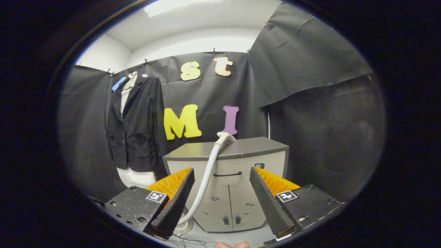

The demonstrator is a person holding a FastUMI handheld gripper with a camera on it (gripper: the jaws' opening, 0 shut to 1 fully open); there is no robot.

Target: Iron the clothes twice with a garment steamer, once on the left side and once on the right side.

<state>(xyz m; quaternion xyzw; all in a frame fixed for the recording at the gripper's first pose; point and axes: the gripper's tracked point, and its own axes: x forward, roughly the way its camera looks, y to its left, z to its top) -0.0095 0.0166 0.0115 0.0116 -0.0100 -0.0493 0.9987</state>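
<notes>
A black jacket (135, 127) over a white shirt hangs on a hanger against the booth wall, beyond and left of my fingers. The garment steamer's white head (225, 137) rests on top of a grey cabinet (227, 151) straight ahead. Its pale hose (206, 179) curves down from the head, passes between my fingers and runs to a white base on the floor near the left finger. My gripper (222, 177) is open, its fingers wide apart with nothing pressed between them, a good way short of the steamer head.
The grey cabinet has a drawer with a dark handle (227, 174) and two doors below. Thin cables (187, 240) lie on the floor by the steamer base. Black cloth walls close in on the left, back and right.
</notes>
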